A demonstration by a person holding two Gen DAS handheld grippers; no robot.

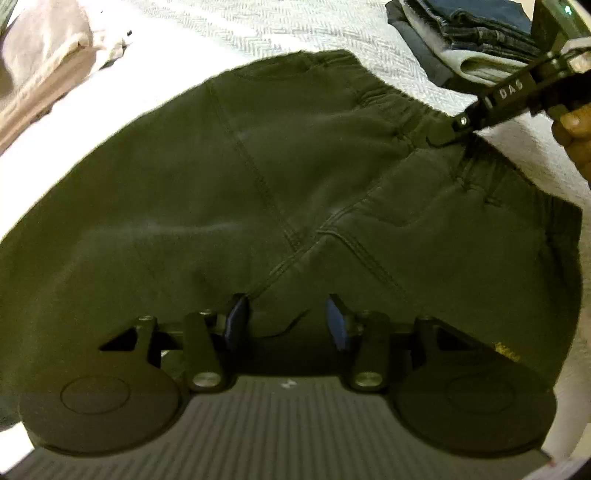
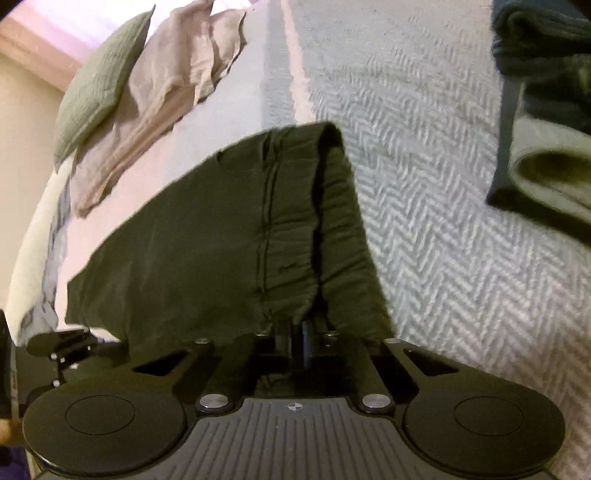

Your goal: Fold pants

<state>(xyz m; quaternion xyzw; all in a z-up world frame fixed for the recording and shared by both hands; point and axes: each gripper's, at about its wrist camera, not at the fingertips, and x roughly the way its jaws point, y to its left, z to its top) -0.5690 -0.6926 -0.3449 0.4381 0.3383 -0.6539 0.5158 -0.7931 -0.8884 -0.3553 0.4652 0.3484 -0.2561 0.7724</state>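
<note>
Dark olive pants (image 1: pixel 295 177) lie spread on the bed, the waistband (image 1: pixel 399 99) at the far right and the crotch seams crossing near the middle. In the left wrist view my left gripper (image 1: pixel 287 322) stands open low over the crotch area, blue pads (image 1: pixel 236 321) wide apart with cloth below the gap. My right gripper (image 1: pixel 448 129) comes in from the upper right, shut on the gathered waistband, with a hand (image 1: pixel 574 129) behind it. In the right wrist view that gripper (image 2: pixel 295 332) pinches the waistband edge, and the pants (image 2: pixel 229 229) stretch away from it, folded over.
The bed is covered by a grey-white herringbone blanket (image 2: pixel 424 221). A stack of folded jeans and other clothes (image 1: pixel 469 33) sits close to the waistband, also seen as a stack (image 2: pixel 546 147) at right. A green pillow (image 2: pixel 99 81) and beige pillows (image 2: pixel 177 92) lie at the bed's head.
</note>
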